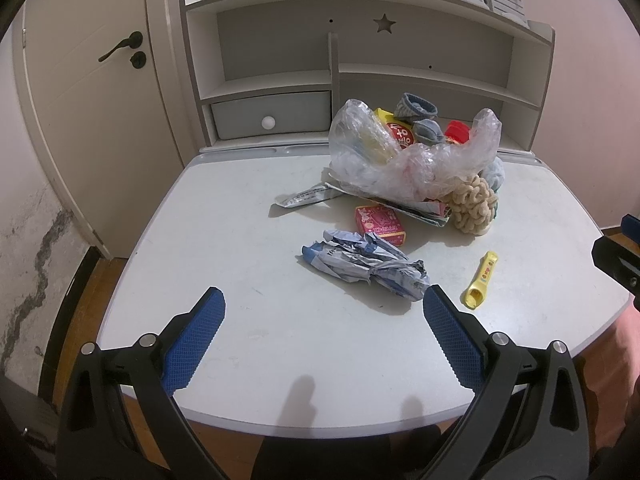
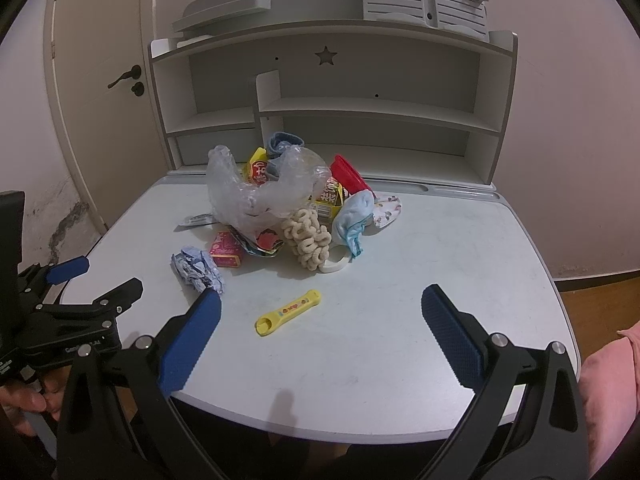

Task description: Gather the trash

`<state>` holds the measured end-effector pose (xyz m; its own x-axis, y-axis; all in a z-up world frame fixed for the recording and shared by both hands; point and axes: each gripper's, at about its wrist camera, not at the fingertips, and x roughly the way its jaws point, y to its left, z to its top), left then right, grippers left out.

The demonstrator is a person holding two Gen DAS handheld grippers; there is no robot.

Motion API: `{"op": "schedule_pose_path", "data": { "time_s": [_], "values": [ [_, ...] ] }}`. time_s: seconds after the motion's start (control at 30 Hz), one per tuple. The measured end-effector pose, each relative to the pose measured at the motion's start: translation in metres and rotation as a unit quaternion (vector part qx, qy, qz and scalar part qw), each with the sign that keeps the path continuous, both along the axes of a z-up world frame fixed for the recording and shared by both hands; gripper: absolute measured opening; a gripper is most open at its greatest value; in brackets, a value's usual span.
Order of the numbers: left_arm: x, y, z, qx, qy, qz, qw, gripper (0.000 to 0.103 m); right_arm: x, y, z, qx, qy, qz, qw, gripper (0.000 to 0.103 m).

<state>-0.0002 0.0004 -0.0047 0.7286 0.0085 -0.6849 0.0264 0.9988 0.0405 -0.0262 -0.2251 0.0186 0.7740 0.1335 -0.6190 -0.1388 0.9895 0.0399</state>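
Observation:
A clear plastic bag (image 1: 404, 156) (image 2: 260, 192) stands at the back middle of the white desk (image 1: 240, 260) (image 2: 440, 280), stuffed among wrappers and socks. In front of it lie a crumpled blue-white wrapper (image 1: 364, 264) (image 2: 198, 268), a pink box (image 1: 382, 220) (image 2: 226, 254), a yellow tube (image 1: 482, 280) (image 2: 288, 312) and a beige scrunchie (image 1: 472, 204) (image 2: 306, 240). My left gripper (image 1: 324, 300) is open and empty, just short of the crumpled wrapper. My right gripper (image 2: 322, 300) is open and empty above the desk's front, near the yellow tube.
A shelf unit (image 1: 360, 60) (image 2: 360, 120) with a drawer (image 1: 272, 116) stands at the desk's back. A door (image 1: 100, 100) is at the left. A flat silver wrapper (image 1: 308, 196) lies left of the bag. A blue cloth (image 2: 352, 220) and white ring (image 2: 334, 266) lie at right.

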Motion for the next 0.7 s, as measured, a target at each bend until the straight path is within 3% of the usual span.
{"op": "schedule_pose_path", "data": {
  "time_s": [0.7],
  "values": [
    [0.0001,0.0001,0.0003,-0.001,0.001,0.0,1.0,0.097,-0.0016,0.0025,0.0014,-0.001,0.0,0.002,1.0,0.097]
  ]
}}
